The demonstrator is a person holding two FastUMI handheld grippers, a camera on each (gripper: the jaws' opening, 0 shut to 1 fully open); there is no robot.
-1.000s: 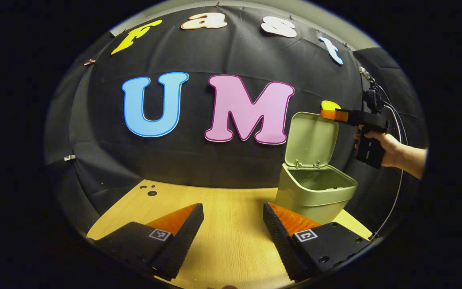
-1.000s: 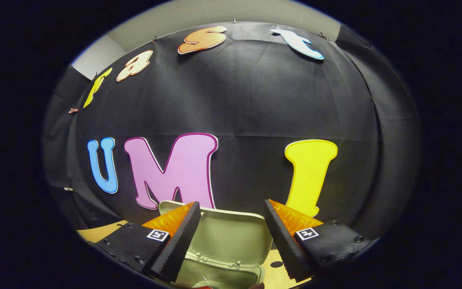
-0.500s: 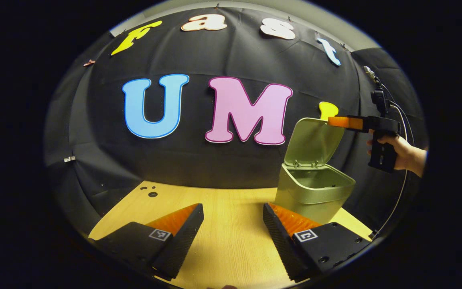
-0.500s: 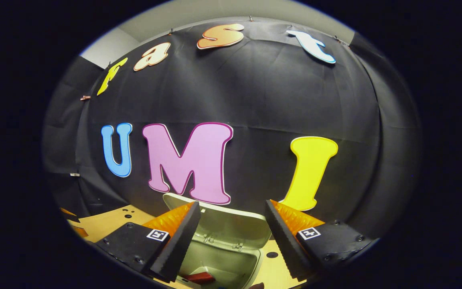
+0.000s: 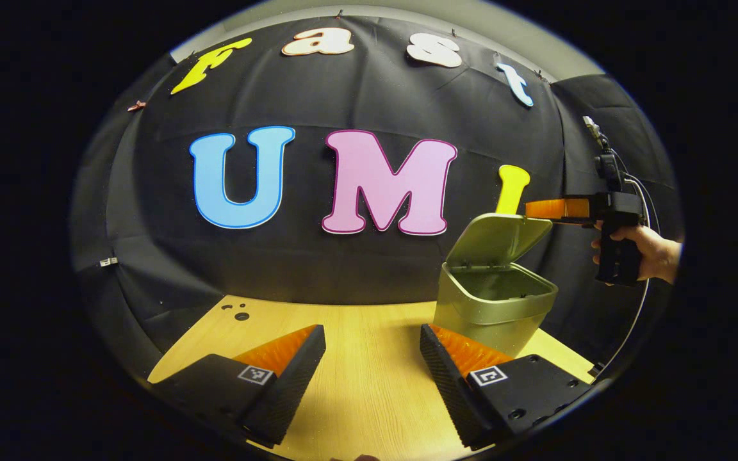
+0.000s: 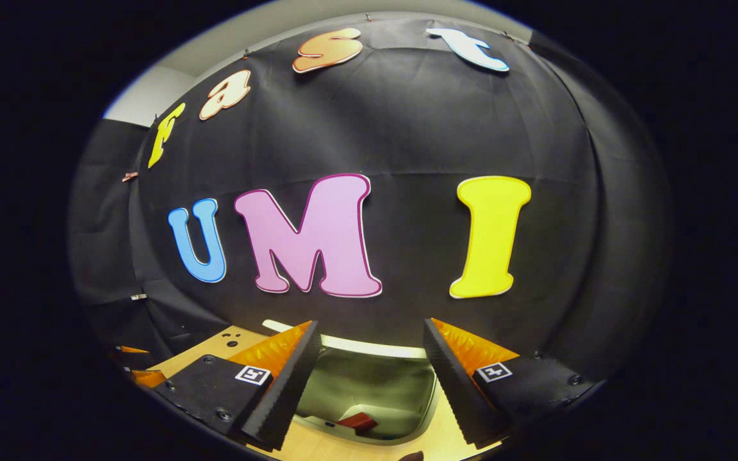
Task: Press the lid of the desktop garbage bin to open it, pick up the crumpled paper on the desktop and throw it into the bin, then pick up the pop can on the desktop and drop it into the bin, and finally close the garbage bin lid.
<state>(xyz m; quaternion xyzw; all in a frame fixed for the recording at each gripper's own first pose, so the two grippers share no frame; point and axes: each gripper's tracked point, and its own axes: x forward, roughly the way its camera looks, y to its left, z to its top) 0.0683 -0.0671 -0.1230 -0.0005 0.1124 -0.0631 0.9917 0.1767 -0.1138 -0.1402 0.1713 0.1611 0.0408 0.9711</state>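
As the open, empty right hand-held gripper (image 5: pixel 539 209) presses, the lid (image 5: pixel 497 238) has tipped lower.

The left gripper view sits low over the pale wooden desk (image 5: pixel 369 358), facing the black cloth wall, with the green plastic bin (image 5: pixel 494 301) near its right edge — the right gripper view looks down onto that bin (image 6: pixel 369 390) from close above.

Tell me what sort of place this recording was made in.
Most likely a staged recording booth, not a home. A black cloth wall backs a bare wooden tabletop, on which stands a green desktop garbage bin with its lid half down, and a hand holds a camera-carrying right gripper at it.
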